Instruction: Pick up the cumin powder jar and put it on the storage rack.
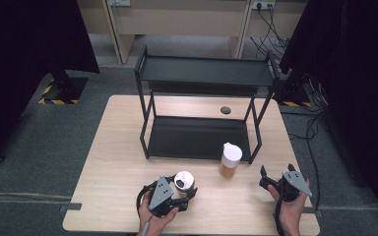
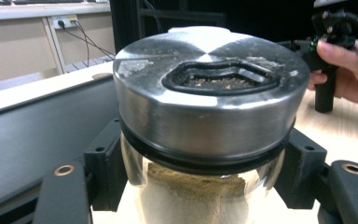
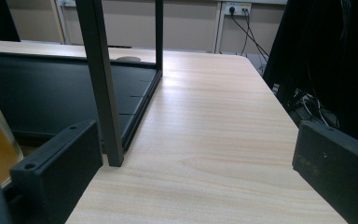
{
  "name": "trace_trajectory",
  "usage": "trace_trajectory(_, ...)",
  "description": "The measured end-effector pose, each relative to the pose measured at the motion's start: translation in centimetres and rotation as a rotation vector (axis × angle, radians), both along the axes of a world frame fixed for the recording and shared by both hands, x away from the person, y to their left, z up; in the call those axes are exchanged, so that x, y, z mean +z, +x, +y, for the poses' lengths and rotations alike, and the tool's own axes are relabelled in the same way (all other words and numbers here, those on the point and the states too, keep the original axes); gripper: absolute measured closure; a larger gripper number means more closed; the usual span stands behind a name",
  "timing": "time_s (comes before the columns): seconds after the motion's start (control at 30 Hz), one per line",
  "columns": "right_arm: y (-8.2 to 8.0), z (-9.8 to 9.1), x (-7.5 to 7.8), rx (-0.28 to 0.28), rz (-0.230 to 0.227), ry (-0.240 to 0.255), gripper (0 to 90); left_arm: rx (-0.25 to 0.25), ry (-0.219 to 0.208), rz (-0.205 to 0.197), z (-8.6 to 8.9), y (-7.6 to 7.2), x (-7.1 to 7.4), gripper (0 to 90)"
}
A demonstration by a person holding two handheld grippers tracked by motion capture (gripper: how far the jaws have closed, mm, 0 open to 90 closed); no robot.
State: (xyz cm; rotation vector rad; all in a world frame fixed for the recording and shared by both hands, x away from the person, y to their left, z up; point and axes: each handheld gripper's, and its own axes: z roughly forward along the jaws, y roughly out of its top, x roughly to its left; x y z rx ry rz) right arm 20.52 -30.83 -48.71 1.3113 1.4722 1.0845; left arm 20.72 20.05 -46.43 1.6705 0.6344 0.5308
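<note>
Fingers (image 2: 100,179) of our left gripper (image 1: 170,194) pinch the spice jar (image 2: 209,126); right gripper (image 1: 285,184) fingers spread, idle. Grasp made, we judge; next we lift it toward the rack (image 1: 202,73).

Left claw (image 1: 186,191) around shaker jar (image 1: 183,183)

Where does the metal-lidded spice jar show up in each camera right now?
High view: metal-lidded jar at bottom centre, between the left hand-held gripper jaws.
Left gripper view: the jar fills the centre, clamped on both sides.
Right gripper view: not in it.
Shared landmark: the black shelf rack.
</note>
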Motion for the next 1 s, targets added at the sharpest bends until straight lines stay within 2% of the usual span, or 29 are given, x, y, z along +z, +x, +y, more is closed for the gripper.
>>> trace_trajectory(0.33,0.0,0.1,0.0,0.002,0.0,-0.007,1.7,0.021,-0.028,-0.02,0.5,-0.4,1.2,30.5)
trace_trajectory(0.77,0.0,0.1,0.0,0.006,0.002,-0.013,1.7,0.055,-0.026,-0.052,0.6,-1.1,2.3,30.5)
trace_trajectory(1.0,0.1,0.1,0.1,0.009,0.004,-0.016,1.7,0.076,-0.044,-0.071,1.0,-1.4,3.1,30.4)
